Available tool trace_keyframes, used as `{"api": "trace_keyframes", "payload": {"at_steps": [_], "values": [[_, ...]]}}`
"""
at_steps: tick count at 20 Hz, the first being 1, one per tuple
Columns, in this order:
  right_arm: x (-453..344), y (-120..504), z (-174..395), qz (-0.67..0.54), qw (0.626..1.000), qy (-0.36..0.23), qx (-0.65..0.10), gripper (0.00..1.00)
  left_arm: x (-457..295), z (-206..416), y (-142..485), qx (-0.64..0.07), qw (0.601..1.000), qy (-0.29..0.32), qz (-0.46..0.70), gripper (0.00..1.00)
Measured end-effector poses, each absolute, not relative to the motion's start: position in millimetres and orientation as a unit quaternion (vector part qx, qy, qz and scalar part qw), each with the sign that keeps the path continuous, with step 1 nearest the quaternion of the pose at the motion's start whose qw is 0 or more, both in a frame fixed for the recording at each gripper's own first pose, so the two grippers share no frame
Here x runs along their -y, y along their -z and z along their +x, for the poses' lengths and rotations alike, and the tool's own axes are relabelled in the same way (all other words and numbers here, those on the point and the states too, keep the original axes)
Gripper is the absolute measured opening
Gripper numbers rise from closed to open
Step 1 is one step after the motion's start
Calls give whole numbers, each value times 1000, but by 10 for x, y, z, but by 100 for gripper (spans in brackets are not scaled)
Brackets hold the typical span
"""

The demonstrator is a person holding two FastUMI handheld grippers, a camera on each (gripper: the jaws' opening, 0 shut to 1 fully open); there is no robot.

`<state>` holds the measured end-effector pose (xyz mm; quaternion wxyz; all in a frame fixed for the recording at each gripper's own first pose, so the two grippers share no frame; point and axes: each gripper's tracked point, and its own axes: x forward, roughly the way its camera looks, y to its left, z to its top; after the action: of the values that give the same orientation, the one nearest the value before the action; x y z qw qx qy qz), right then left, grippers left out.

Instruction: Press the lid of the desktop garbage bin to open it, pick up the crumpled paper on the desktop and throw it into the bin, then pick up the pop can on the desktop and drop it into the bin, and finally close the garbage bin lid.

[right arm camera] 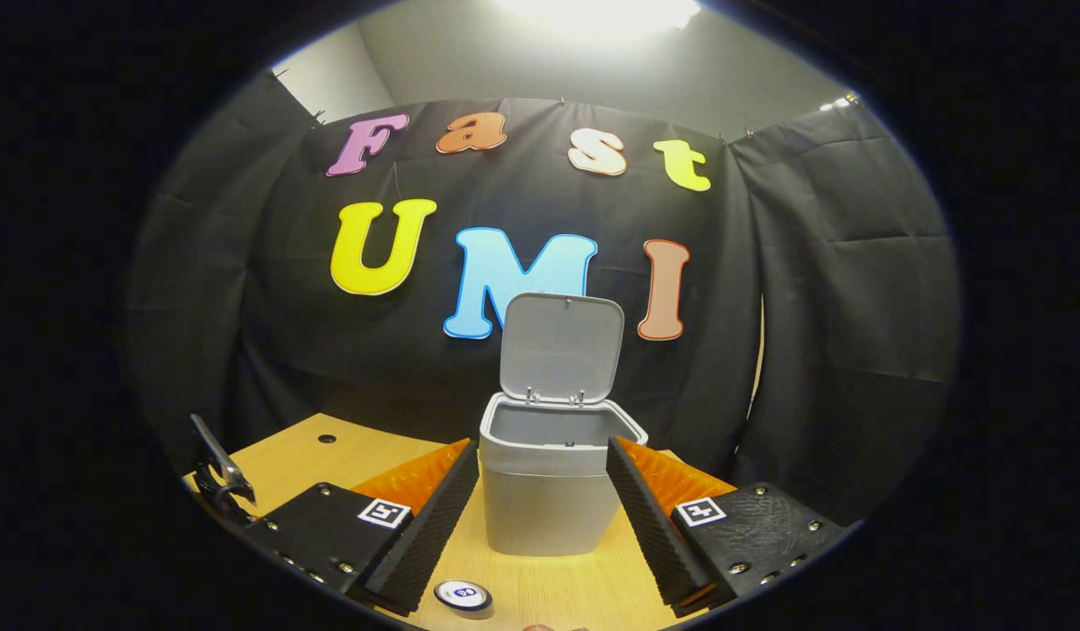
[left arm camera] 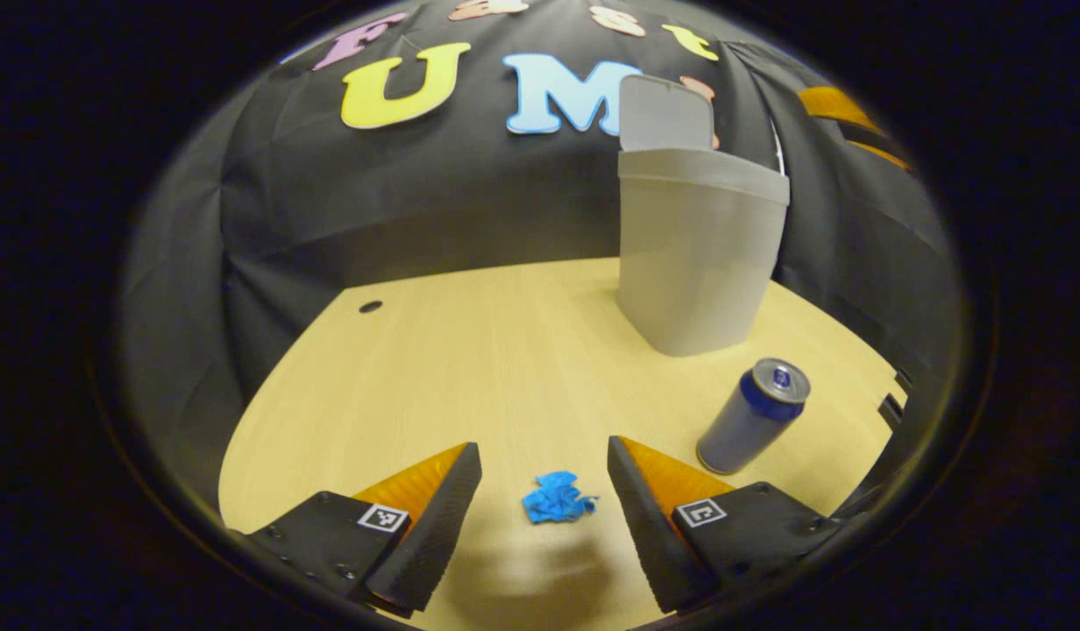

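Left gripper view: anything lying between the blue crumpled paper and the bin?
Nothing. In the left gripper view, the stretch of desk from the crumpled paper to the bin is bare wood; the can stands off to the right of that line.

The left gripper (left arm camera: 544, 478) hangs over a light wooden table (left arm camera: 470, 350). Its two fingers are wide apart and hold nothing. A small blue crumpled paper (left arm camera: 556, 499) lies on the table between the fingertips, and it touches neither one. A pop can (left arm camera: 754, 415) stands on the table to the right, just past the right finger. It is silver with a blue band near the top. Behind the can stands a grey garbage bin (left arm camera: 698, 254). Its lid (left arm camera: 665, 112) is up and stands straight at the back. A little dark hole (left arm camera: 371, 307) sits in the table far off to the left.
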<state>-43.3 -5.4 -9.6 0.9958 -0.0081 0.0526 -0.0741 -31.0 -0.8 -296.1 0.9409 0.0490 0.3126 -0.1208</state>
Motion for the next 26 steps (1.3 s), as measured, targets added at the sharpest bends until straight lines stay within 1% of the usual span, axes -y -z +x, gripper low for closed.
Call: {"api": "trace_keyframes", "payload": {"at_steps": [2,3,4,8,9,14,17,21,24,26], "values": [[133,109,-468,-5,995,78,-54,94,52,-341,3103,-337,933,119,43,97],[169,118,-488,-4,995,81,-56,94,69,-361,3169,-349,928,119,43,93],[200,136,-510,-3,995,83,-58,94,61,-375,3238,-361,924,116,44,97],[322,182,-588,-3,993,94,-65,94,8,-378,3440,-390,913,104,48,94],[361,190,-610,-2,993,98,-67,94,-16,-369,3495,-397,911,101,50,95],[485,231,-686,-2,991,115,-73,94,-92,-348,3663,-419,902,91,45,97],[520,276,-696,-3,990,116,-81,94,-98,-316,3661,-402,909,92,54,92],[494,340,-680,-1,990,107,-91,94,-117,-282,3684,-387,917,82,51,67],[464,339,-669,1,991,100,-87,94,-150,-260,3677,-375,922,76,54,44],[467,327,-656,4,992,97,-84,94,-154,-261,3663,-368,925,79,58,31]]}}
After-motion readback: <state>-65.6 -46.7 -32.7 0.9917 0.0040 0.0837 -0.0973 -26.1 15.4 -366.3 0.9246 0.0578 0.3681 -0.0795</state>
